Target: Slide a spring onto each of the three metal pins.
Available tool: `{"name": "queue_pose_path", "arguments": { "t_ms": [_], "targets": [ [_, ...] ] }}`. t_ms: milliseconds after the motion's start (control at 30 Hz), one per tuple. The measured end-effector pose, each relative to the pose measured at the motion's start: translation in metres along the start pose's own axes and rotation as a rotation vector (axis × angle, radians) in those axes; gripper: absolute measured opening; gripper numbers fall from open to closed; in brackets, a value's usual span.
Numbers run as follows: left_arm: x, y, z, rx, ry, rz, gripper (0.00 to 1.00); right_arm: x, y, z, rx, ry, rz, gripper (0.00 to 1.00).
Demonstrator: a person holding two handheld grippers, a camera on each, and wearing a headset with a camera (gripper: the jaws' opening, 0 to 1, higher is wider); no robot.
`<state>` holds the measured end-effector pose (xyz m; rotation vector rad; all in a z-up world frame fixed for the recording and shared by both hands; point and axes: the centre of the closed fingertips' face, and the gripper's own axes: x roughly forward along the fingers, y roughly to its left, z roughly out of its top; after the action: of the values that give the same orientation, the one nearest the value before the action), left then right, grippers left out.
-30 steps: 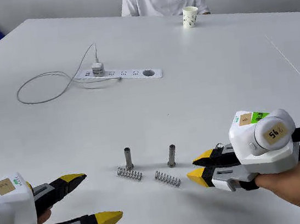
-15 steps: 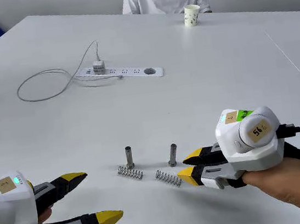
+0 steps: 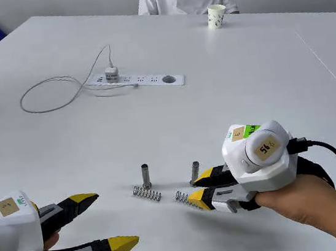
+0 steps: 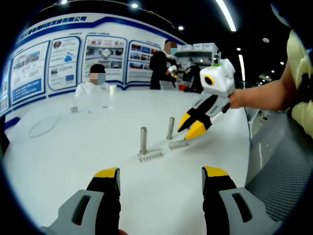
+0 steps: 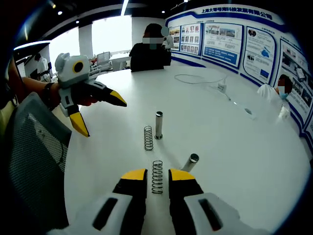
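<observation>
White table point(image 3: 242, 78), R gripper point(image 3: 193, 188) low at spring point(image 5: 157, 176)

Right gripper point(image 5: 157, 172) jaws sit a little apart with 1 spring point(image 5: 157, 180) between the tips. Near pin point(image 5: 190, 161) is just right, far pin point(image 5: 158, 125) has a 2nd spring point(image 5: 148, 138) beside it. Left gripper point(image 5: 99, 116) gapes wide.

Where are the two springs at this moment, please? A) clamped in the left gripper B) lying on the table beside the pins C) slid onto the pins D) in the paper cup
B: one spring and the other spring lie flat on the table beside the bare upright pins.
</observation>
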<state>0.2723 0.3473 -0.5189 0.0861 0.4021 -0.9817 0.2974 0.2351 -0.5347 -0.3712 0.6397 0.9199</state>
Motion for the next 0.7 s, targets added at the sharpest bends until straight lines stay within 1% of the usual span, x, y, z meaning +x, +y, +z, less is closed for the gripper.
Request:
{"name": "queue_pose_path", "arguments": {
  "t_ms": [267, 567, 700],
  "targets": [
    [-0.001, 0.000, -0.001, -0.002, 0.003, 0.002, 0.69, 0.011, 0.003, 0.001, -0.013, 0.025, 0.012, 0.18],
    [-0.002, 0.001, -0.002, -0.002, 0.004, 0.004, 0.69, 0.020, 0.000, -0.001, -0.013, 0.059, 0.007, 0.18],
    [-0.002, 0.001, -0.003, -0.003, 0.005, 0.005, 0.69, 0.024, 0.001, -0.003, -0.029, 0.080, 0.005, 0.18]
  ]
}}
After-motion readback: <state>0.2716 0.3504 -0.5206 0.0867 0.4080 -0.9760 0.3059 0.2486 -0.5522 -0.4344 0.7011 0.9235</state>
